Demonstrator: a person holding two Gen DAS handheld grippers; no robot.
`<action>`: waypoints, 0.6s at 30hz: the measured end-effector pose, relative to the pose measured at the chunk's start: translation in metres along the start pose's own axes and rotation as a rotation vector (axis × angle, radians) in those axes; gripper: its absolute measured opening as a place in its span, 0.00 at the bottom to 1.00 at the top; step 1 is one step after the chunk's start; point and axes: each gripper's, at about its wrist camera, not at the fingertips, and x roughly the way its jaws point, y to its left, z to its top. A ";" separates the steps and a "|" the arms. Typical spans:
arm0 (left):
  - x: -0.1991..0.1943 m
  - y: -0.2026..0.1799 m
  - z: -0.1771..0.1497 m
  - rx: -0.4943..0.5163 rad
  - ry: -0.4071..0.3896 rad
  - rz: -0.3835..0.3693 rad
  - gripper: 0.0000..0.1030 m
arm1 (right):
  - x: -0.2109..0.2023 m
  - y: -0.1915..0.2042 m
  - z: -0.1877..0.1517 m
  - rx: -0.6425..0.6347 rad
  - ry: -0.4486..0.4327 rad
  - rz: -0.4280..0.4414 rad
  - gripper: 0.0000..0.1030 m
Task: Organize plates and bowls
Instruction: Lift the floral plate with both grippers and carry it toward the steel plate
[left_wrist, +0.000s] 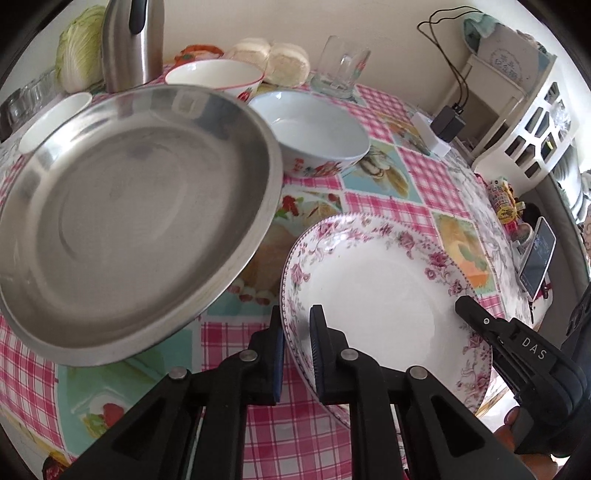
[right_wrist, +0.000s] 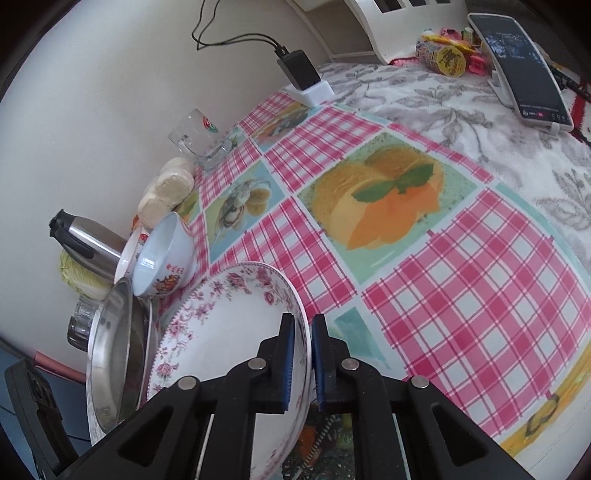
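A white plate with a pink floral rim (left_wrist: 376, 295) is held over the chequered tablecloth by both grippers. My left gripper (left_wrist: 297, 332) is shut on its near left rim. My right gripper (right_wrist: 303, 343) is shut on the opposite rim of the floral plate (right_wrist: 229, 332); it also shows at the right in the left wrist view (left_wrist: 480, 321). A steel plate (left_wrist: 129, 214) lies to the left on a white plate. A pale blue flowered bowl (left_wrist: 314, 133) and a white red-rimmed bowl (left_wrist: 218, 75) stand behind it.
A steel thermos (left_wrist: 131, 44), cabbage (left_wrist: 79, 51), buns (left_wrist: 284, 61) and a glass mug (left_wrist: 341, 66) line the wall. A small white bowl (left_wrist: 55, 118) sits at far left. A charger (right_wrist: 301, 74) and a phone on a stand (right_wrist: 524, 66) are at the right.
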 end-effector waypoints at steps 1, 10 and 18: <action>-0.002 -0.001 0.001 -0.002 -0.004 -0.009 0.13 | -0.002 -0.001 0.000 0.003 -0.005 0.004 0.10; -0.008 0.002 0.001 -0.004 -0.029 -0.052 0.13 | -0.016 -0.002 0.003 0.010 -0.043 0.032 0.10; -0.028 -0.006 0.006 0.014 -0.115 -0.082 0.13 | -0.034 0.007 0.008 -0.015 -0.119 0.061 0.10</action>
